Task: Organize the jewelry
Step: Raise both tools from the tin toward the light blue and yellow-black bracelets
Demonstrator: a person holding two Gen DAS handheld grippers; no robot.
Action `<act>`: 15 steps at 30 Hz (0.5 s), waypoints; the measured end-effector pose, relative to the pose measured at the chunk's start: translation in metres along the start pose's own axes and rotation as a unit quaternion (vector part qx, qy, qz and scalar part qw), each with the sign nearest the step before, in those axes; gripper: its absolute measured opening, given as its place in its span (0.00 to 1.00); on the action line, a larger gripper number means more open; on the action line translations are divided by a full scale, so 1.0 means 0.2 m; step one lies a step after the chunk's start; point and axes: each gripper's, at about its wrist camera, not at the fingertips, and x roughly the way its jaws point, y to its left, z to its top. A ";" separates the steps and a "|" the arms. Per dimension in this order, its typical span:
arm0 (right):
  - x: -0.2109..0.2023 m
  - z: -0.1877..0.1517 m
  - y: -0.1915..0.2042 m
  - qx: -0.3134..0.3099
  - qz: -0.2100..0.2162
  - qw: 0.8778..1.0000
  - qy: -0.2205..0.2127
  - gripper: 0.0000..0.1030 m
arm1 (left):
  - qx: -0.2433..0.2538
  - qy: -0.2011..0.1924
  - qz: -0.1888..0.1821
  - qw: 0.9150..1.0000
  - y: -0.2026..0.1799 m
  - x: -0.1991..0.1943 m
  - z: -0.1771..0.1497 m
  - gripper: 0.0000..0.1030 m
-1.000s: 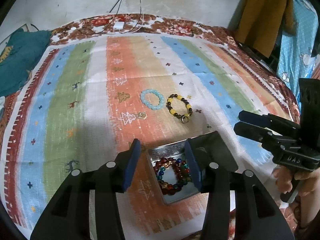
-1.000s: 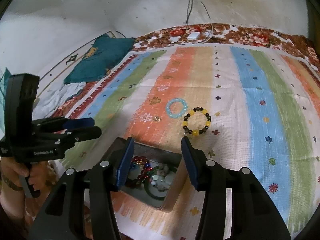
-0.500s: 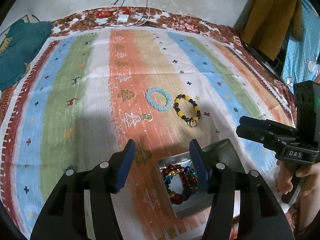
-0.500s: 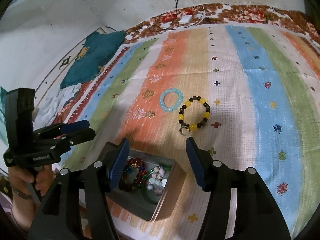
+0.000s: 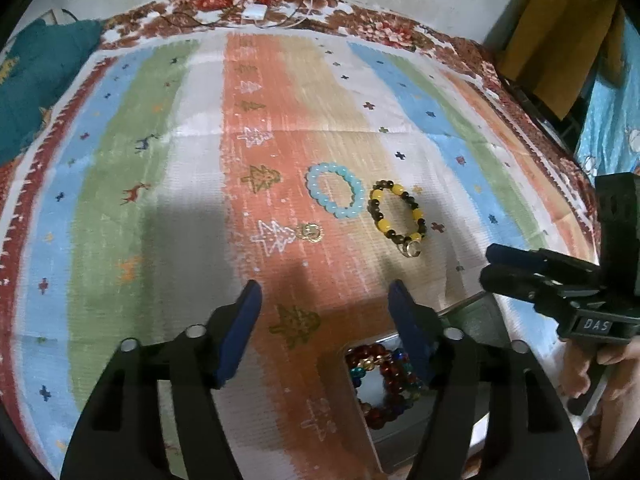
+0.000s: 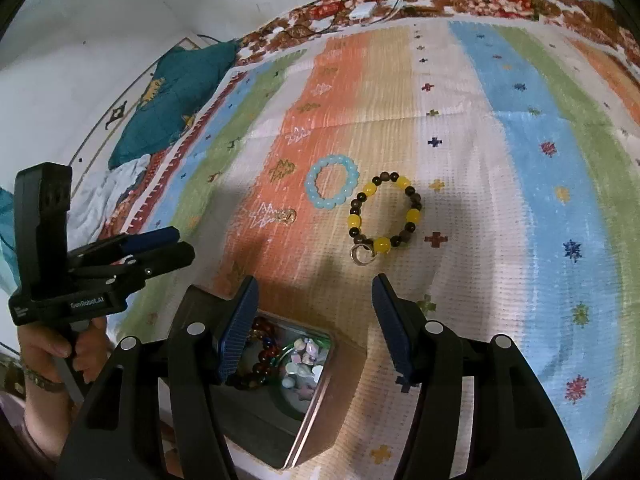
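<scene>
A light blue bead bracelet point(image 5: 335, 190) point(image 6: 331, 182) lies on the striped cloth, touching or nearly touching a yellow-and-dark bead bracelet point(image 5: 397, 212) point(image 6: 386, 216) with a metal ring. A small gold charm point(image 5: 310, 233) point(image 6: 285, 216) lies to their left. An open metal tin point(image 5: 480, 320) point(image 6: 316, 396) near the front edge holds several multicoloured bead bracelets point(image 5: 380, 376). My left gripper point(image 5: 323, 286) point(image 6: 182, 244) hovers short of the blue bracelet, its jaws opening with nothing between them. My right gripper point(image 6: 315, 280) point(image 5: 488, 264) is open and empty above the tin's far edge.
The striped cloth point(image 5: 160, 160) covers a bed. A teal cushion point(image 5: 36, 80) lies at the left edge. A white plug with cables point(image 5: 256, 12) sits at the far edge. A mustard cloth point(image 5: 560, 32) hangs at the right. A hand holds each gripper handle.
Both grippers have moved forward and down toward the two bracelets, and the tin has slid lower in both views. The left jaws have spread wider; the right jaws widened slightly.
</scene>
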 end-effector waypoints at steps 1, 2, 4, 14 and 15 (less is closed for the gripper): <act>0.01 0.01 0.00 0.001 0.001 1.000 0.002 0.57 | 0.001 0.000 0.000 1.000 -0.01 0.01 0.00 0.68; 0.02 0.01 0.00 0.002 0.000 1.000 0.004 0.57 | 0.002 0.001 0.000 1.000 -0.01 0.01 0.01 0.68; 0.04 0.03 -0.02 0.005 0.000 1.000 0.009 0.57 | -0.001 0.004 0.000 1.000 0.01 0.03 0.03 0.68; 0.14 0.07 -0.06 0.014 -0.001 0.999 0.035 0.59 | -0.028 0.035 -0.015 0.999 0.10 0.17 0.11 0.69; 0.15 0.08 -0.06 0.015 0.000 0.999 0.037 0.59 | -0.030 0.036 -0.017 0.999 0.10 0.18 0.11 0.69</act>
